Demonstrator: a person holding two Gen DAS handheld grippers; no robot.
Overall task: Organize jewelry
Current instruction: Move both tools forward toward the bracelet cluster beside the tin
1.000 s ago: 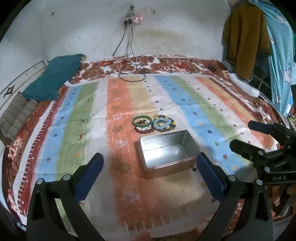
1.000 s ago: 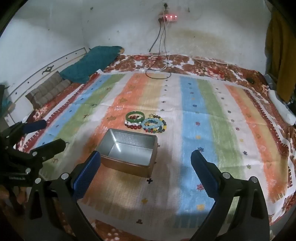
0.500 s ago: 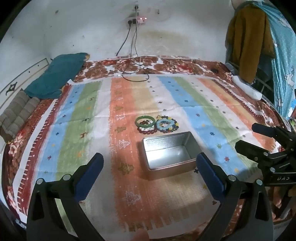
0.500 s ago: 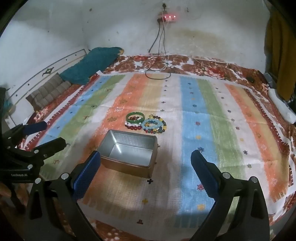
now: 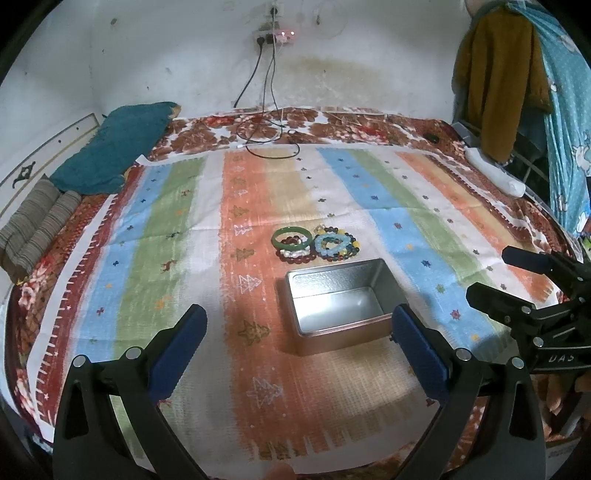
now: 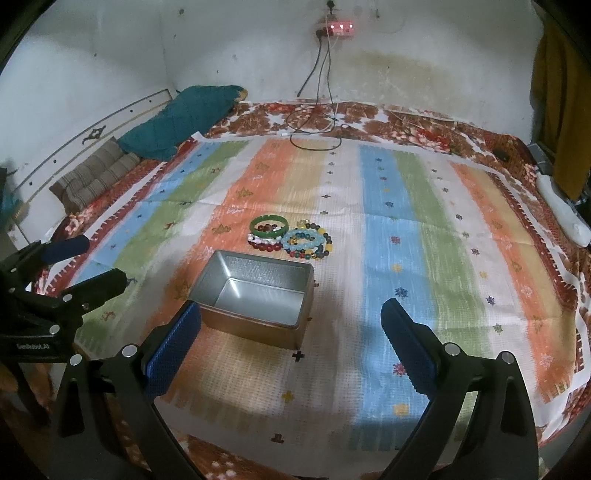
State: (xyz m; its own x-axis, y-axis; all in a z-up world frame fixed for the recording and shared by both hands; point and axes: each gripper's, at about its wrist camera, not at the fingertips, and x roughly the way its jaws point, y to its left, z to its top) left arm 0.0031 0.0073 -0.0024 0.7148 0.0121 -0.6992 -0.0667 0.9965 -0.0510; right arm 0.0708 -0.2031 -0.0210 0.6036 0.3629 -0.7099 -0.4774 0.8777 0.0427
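Observation:
An empty open metal tin [image 5: 338,301] [image 6: 258,295] sits on the striped cloth [image 5: 184,258] [image 6: 424,258]. Just behind it lies a cluster of bracelets: a green bangle [image 5: 290,237] [image 6: 269,224], a dark red bead bracelet [image 5: 295,257] [image 6: 264,244], and a pale blue bead bracelet [image 5: 332,244] [image 6: 303,240] ringed by mixed-colour beads. My left gripper [image 5: 295,321] is open and empty, held above the cloth in front of the tin. My right gripper [image 6: 291,317] is open and empty, near the tin's front. Each gripper shows at the edge of the other's view.
A teal pillow [image 5: 118,151] and a striped folded cushion [image 5: 37,225] lie at the far left of the bed. Charger cables [image 5: 273,140] trail from a wall socket [image 5: 277,35] onto the bed's far edge. Clothes [image 5: 495,81] hang at the right.
Both grippers have shifted slightly; the tin and bracelets sit a little differently in view. Nothing was picked up and the jaws stayed open.

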